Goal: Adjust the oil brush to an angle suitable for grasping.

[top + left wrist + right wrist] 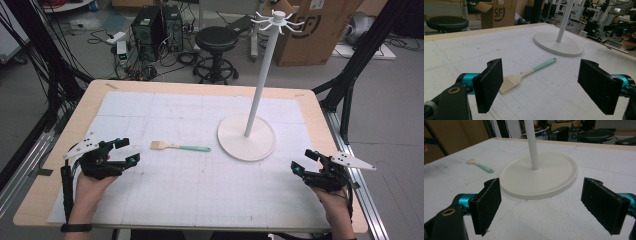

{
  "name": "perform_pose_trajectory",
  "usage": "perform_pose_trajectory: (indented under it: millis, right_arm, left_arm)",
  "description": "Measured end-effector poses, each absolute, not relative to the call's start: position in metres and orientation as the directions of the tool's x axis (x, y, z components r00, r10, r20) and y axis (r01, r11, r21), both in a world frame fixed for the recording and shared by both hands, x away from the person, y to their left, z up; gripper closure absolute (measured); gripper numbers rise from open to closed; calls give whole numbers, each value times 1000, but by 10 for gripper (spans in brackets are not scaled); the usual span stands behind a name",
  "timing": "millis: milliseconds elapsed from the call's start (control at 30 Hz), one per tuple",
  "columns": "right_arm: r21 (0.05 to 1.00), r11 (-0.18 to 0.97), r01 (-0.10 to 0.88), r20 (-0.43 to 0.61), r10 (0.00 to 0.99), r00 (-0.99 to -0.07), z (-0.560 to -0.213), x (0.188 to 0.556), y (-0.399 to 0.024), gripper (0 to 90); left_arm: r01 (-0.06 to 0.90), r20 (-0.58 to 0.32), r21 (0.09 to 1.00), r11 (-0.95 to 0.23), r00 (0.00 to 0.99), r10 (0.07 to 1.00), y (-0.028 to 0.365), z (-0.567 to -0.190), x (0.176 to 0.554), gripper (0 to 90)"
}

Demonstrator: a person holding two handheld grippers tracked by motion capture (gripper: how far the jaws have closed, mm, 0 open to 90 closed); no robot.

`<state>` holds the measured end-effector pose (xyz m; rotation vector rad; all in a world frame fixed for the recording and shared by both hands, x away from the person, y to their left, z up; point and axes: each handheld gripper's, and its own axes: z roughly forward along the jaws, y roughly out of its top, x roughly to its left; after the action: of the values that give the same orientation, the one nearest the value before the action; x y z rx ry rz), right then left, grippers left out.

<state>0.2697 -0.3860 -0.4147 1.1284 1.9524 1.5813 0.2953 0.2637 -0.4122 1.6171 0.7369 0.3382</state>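
brush: lying flat mid-surface, looking light and stiff; take it by the teal handle.
left tongs: hovering spread, empty.
right tongs: hovering spread, empty.

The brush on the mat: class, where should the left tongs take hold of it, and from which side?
Probably the mint-green handle of the brush, from above. It lies flat, bristle end toward the left tongs, so closing across the narrow handle near the wooden neck suits their open jaws; the wide bristle head offers less to pinch.
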Motion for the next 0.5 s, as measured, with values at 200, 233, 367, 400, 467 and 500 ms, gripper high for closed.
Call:
perform_pose_trajectory:
  millis: [200,233,367,400,467,500]
  right_arm:
    - [938,46,343,182,777,-603,-415,270,-385,158]
    - [938,46,345,184,777,-602,-415,270,-384,158]
    - [938,49,344,183,773,-608,-414,270,-383,158]
    - [938,49,344,183,773,-608,-414,270,-383,158]
    - [938,48,345,183,774,-606,-414,269,-384,158]
    - [938,48,345,183,774,-606,-414,269,-384,158]
  left_arm:
    - [275,-193,961,-37,758,622,258,-413,297,215]
    - [273,-188,961,-44,761,621,255,-412,297,215]
    - [255,-164,964,-74,789,592,235,-407,302,227]
    - [255,-164,964,-74,789,592,235,-407,302,232]
    - [243,-158,967,-74,803,574,225,-405,305,264]
    - [239,-158,968,-71,807,569,221,-405,305,264]
